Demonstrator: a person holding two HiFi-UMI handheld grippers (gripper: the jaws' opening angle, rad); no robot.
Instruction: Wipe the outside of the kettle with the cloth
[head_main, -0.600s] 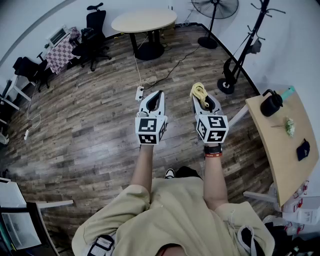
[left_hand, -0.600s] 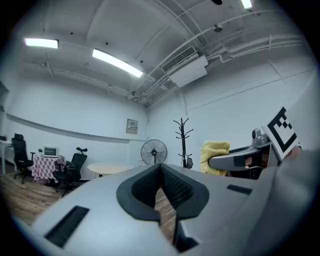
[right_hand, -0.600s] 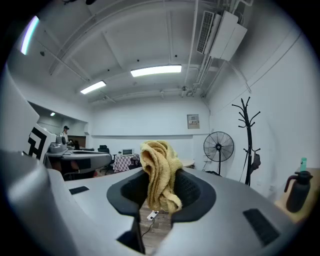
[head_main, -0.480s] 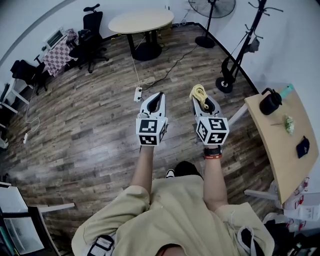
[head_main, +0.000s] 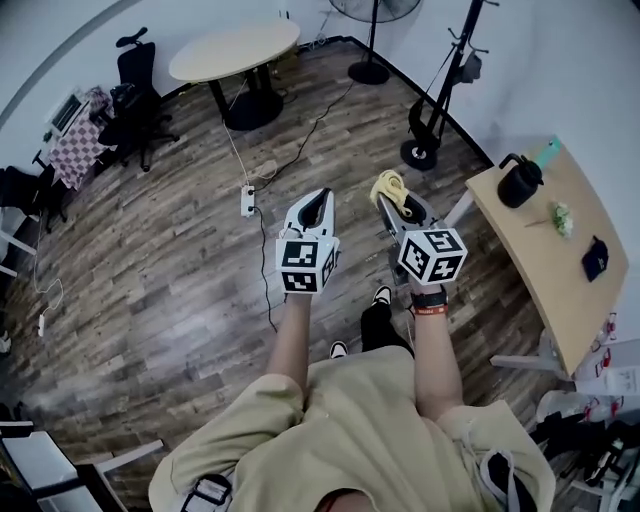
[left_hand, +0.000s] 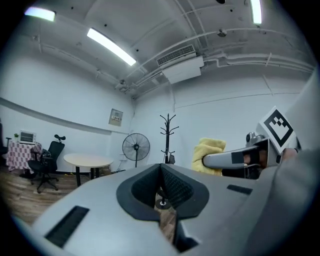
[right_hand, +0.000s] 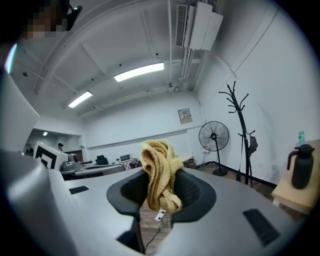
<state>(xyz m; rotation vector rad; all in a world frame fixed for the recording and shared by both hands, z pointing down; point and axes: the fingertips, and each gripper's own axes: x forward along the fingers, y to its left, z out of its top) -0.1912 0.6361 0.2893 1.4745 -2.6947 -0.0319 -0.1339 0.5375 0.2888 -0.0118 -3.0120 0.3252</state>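
The right claw (head_main: 401, 204) gripped the cloth (head_main: 389, 184); the left claw (head_main: 317, 197) was closed, empty. The kettle (head_main: 518, 182) stood on the table (head_main: 560, 285).

Your left hand-held gripper (head_main: 318, 197) sits just left of your right hand-held gripper (head_main: 398, 200), both out over the floor (head_main: 150, 270). The cloth (head_main: 389, 186) is caught between the right one's jaws. The surface (head_main: 560, 300) lies to your right, and the kettle (head_main: 518, 182) stands at its far corner. A power strip (head_main: 246, 200) lies on the floor ahead of your left hand-held gripper, with the round table (head_main: 235, 50) beyond it and the coat stand (head_main: 440, 100) between that table and the surface
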